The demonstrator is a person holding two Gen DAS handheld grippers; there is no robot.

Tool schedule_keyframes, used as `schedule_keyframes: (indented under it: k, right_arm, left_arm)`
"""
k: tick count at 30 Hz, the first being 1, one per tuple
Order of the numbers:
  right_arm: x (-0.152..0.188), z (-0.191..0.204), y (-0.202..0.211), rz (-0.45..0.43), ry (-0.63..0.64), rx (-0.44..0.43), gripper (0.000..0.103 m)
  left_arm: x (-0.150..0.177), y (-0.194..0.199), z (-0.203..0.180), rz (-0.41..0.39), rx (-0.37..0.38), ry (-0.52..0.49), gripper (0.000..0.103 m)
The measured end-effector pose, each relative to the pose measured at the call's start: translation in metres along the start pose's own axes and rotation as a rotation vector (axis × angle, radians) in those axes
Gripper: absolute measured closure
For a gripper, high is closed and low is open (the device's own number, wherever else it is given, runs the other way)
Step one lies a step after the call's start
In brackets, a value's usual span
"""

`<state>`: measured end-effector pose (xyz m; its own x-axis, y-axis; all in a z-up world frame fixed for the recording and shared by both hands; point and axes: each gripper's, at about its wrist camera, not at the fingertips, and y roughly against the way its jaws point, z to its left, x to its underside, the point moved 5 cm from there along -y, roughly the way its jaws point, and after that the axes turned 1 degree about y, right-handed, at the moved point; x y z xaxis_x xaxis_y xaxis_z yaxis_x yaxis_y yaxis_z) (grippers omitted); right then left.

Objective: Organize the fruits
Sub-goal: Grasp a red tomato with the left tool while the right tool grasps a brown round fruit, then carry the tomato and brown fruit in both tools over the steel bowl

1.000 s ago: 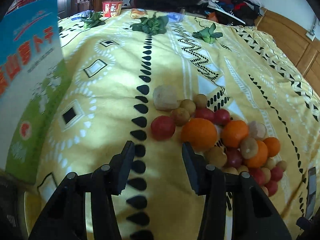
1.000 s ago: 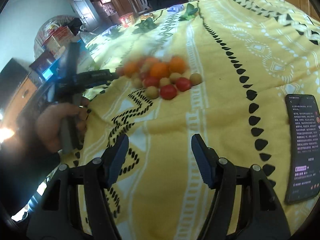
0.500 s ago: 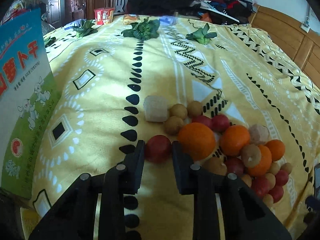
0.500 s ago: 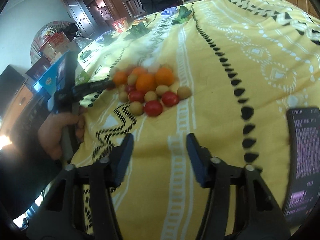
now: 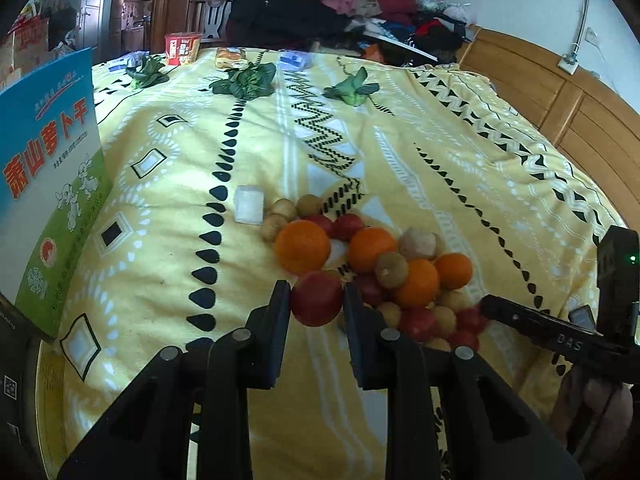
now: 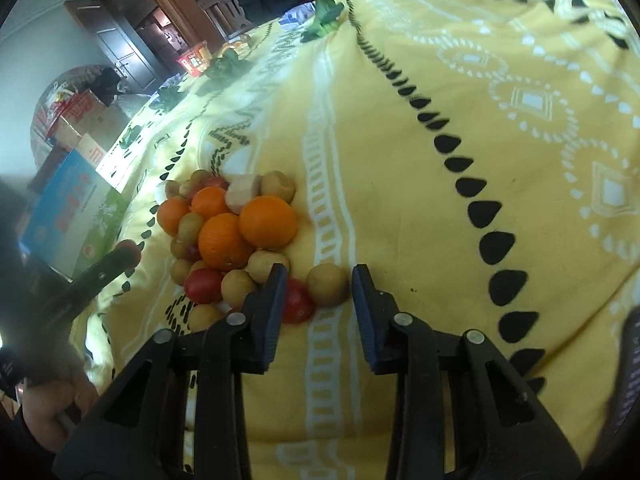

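A heap of fruit lies on the yellow patterned bedspread (image 5: 440,168): oranges (image 5: 302,245), small red fruits and small tan round fruits. My left gripper (image 5: 316,300) is shut on a red fruit (image 5: 317,298) and holds it above the near edge of the heap. My right gripper (image 6: 318,292) is open, its jaws on either side of a tan round fruit (image 6: 328,284) at the heap's near edge, with a red fruit (image 6: 296,302) beside the left jaw. The right gripper (image 5: 552,332) also shows at the right of the left wrist view.
A blue and green box (image 5: 48,184) stands at the bed's left edge. Leafy greens (image 5: 244,80) and snack packs (image 5: 182,48) lie at the far end. A white cube (image 5: 249,204) sits left of the heap. A wooden headboard (image 5: 560,96) runs along the right.
My left gripper closed on the red fruit and lifted it off the bedspread. My right gripper moved forward to the heap and now straddles a tan fruit.
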<state>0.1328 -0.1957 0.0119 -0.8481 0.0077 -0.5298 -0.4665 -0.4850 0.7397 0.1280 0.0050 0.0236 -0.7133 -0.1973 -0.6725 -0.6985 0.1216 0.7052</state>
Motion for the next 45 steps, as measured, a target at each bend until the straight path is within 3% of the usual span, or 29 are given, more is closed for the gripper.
schedule_keyframes:
  k: [4, 6, 12, 24, 45]
  right_arm:
    - [0.003, -0.003, 0.004, -0.008, -0.009, 0.004, 0.073]
    - [0.005, -0.001, 0.006, -0.01, -0.001, 0.013, 0.08]
    - [0.007, 0.01, 0.027, -0.054, 0.015, -0.002, 0.08]
    - [0.016, 0.075, 0.079, -0.125, 0.134, -0.081, 0.08]
    - [0.035, 0.16, 0.117, -0.157, 0.257, -0.162, 0.08]
  left_arm:
    - [0.0, 0.005, -0.008, -0.002, 0.011, 0.0, 0.076]
    - [0.0, 0.01, -0.012, -0.008, 0.016, -0.004, 0.076]
    - [-0.005, 0.033, -0.026, -0.032, 0.03, -0.03, 0.076]
    - [-0.015, 0.105, -0.04, -0.111, 0.042, -0.06, 0.076]
    - [-0.016, 0.196, -0.02, -0.205, 0.029, -0.029, 0.076]
